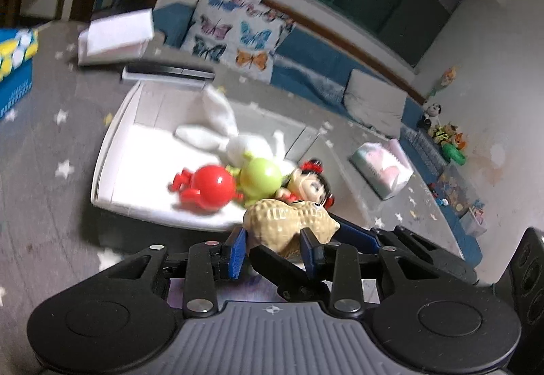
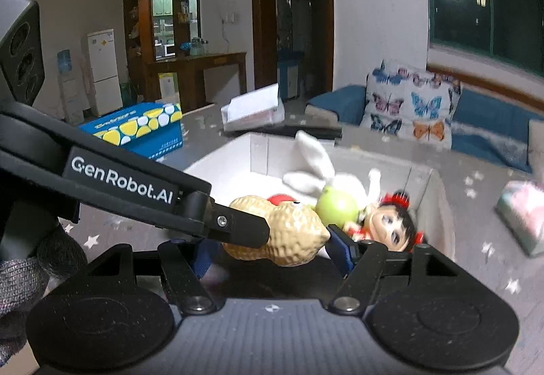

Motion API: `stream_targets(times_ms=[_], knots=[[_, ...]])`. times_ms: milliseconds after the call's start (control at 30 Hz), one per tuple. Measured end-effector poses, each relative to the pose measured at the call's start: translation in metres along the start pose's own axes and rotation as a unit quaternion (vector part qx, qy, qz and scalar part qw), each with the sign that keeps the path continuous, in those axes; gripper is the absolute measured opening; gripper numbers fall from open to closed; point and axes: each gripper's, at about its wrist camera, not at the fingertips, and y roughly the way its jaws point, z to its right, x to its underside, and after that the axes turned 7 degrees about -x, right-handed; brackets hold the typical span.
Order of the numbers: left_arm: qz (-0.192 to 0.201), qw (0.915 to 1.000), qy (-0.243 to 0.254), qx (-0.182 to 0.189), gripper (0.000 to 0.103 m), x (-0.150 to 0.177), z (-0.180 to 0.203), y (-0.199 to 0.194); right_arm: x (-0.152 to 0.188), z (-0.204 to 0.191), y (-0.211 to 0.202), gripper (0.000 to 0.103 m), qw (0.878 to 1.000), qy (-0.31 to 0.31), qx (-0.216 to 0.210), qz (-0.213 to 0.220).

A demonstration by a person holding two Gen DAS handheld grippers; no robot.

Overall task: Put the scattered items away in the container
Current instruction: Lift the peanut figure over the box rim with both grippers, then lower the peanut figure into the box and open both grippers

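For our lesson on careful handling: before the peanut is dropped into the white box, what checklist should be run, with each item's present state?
1. Right gripper pads clamp the peanut end to end: ok.
2. Left gripper also pinches it: ok.
3. Peanut fully past the near wall of the box: cannot tell.
4. Bare floor left in the box, beside the red toy: ok.
5. Doll clear of the drop spot: cannot tell; it lies close behind the peanut.

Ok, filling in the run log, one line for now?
left gripper: shut on peanut toy | right gripper: same toy | at white box near edge
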Motion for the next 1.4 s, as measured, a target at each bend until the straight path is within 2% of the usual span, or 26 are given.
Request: stream_targets(times_ms=[267,667,833,1400], knots=[[0.009,0.9999,-0.011,-0.003,0.037,-0.021,-0.001,0.012,-0.015,0.012,0.011,0.069,1.000,-0.008,-0.003,0.010],[-0.037,0.9990,-0.022,-0.015,0.037,-0.031,-0.014,0.063,-0.010,0.045,0.058,0.068,0.998,0.038,-0.017,-0.043],[-0.044,0.9986,-0.028,-0.011,0.037,-0.033,-0.019,0.070,-0.010,0.052,0.062,0.068,0.997,0.053,-0.027,-0.052],[-0.055,0.9978,-0.030,-0.018,0.037,-0.038,-0.028,0.082,-0.014,0.049,0.067,0.070,0.997,0.044,-0.026,-0.060]])
